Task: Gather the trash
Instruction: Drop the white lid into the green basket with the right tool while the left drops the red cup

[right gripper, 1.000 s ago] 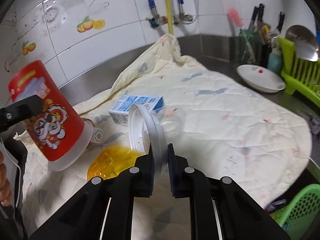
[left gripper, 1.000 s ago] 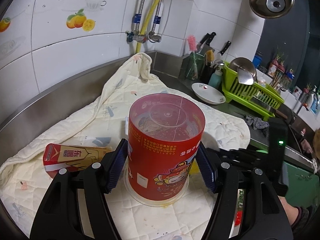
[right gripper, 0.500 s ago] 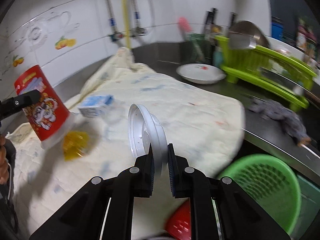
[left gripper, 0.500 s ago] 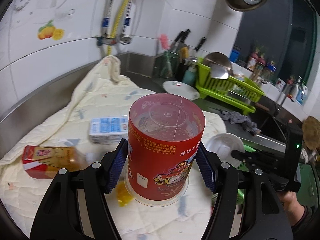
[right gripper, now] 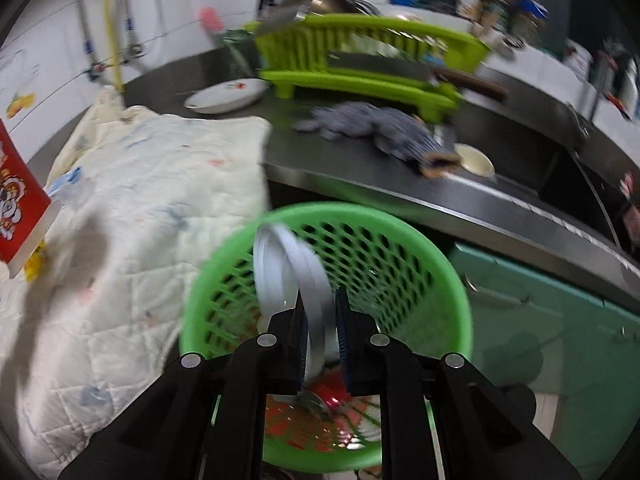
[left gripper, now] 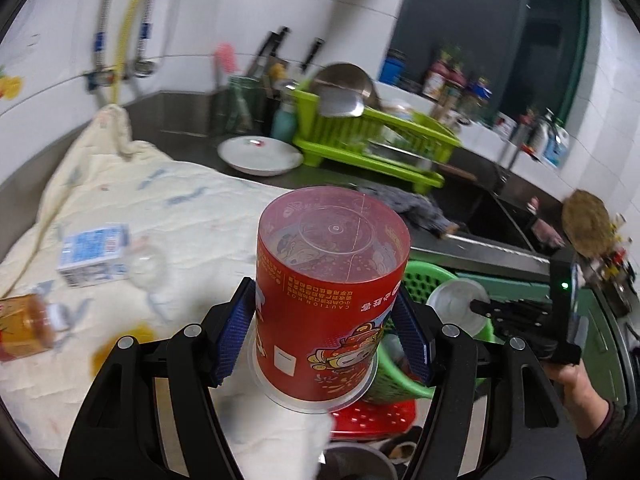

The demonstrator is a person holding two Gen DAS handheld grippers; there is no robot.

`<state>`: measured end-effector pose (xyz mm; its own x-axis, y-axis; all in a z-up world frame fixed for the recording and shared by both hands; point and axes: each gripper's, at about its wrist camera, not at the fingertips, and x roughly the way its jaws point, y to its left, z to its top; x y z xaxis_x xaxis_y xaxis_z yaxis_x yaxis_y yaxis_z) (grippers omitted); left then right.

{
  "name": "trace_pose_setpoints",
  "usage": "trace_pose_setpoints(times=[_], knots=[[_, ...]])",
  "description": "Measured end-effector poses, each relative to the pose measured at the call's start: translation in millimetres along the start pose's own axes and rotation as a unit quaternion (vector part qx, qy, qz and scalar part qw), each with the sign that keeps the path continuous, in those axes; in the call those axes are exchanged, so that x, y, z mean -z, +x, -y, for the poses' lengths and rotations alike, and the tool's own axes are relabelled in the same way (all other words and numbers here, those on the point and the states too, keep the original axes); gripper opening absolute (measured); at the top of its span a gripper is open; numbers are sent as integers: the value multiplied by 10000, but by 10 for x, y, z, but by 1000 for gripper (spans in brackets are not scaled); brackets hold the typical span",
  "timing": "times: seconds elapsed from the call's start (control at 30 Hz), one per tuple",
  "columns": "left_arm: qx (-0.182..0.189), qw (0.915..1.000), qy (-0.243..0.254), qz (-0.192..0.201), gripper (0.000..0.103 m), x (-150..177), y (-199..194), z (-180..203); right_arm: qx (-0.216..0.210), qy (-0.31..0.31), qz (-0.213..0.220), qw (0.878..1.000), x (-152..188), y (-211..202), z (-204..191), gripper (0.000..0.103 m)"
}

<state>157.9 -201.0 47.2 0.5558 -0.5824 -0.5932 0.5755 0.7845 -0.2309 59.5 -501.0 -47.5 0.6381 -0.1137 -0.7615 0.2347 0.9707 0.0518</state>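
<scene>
My left gripper [left gripper: 324,328] is shut on an upside-down red printed cup [left gripper: 332,280], its blue pads pressing both sides; the cup also shows at the left edge of the right wrist view [right gripper: 16,200]. My right gripper [right gripper: 322,320] is shut on a white plastic lid [right gripper: 288,272], held on edge right over the mouth of a green mesh basket [right gripper: 360,210]. In the left wrist view the right gripper [left gripper: 480,306] holds the lid [left gripper: 456,300] above that basket [left gripper: 424,276], with a hand behind it.
A quilted cloth [left gripper: 180,208] covers the steel counter, with a blue milk carton [left gripper: 94,254], a tea carton [left gripper: 24,326] and a yellow wrapper [left gripper: 120,344] on it. A plate [left gripper: 260,156], green dish rack [left gripper: 372,144] and grey rag [right gripper: 372,128] lie beyond. A red basket [left gripper: 372,412] sits below.
Both grippers have swung right across the counter. The lid has gone from above the cloth to over the green basket. The red cup has followed toward the counter's edge.
</scene>
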Motion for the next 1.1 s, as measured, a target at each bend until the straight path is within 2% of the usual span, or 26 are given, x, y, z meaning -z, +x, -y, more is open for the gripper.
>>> trace_pose_setpoints(times=[0.13, 0.3, 0.43, 0.53, 0.73, 0.97, 1.07, 1.1], knots=[[170, 9995, 187, -165, 66, 24, 200, 331, 47, 248, -67, 9997, 127, 7, 232, 18], [287, 9983, 361, -355, 66, 52, 448, 644, 41, 447, 63, 9990, 204, -88, 405, 32], [443, 9968, 414, -520, 66, 85, 670, 880, 78, 508, 135, 9986, 225, -132, 486, 33], [520, 9952, 519, -641, 66, 132, 825, 1049, -25, 644, 239, 9976, 232, -199, 552, 42], [586, 9912, 602, -1019, 66, 238, 1229, 1278, -17, 648, 410, 9971, 300, -367, 652, 56], [733, 9869, 619, -1299, 67, 335, 1515, 1487, -8, 689, 533, 9962, 398, -491, 771, 62], [808, 9854, 667, -1339, 79, 370, 1544, 1565, -37, 734, 546, 9958, 431, -510, 785, 62], [820, 9855, 695, -1312, 79, 374, 1533, 1574, -28, 741, 552, 9957, 443, -517, 781, 62]])
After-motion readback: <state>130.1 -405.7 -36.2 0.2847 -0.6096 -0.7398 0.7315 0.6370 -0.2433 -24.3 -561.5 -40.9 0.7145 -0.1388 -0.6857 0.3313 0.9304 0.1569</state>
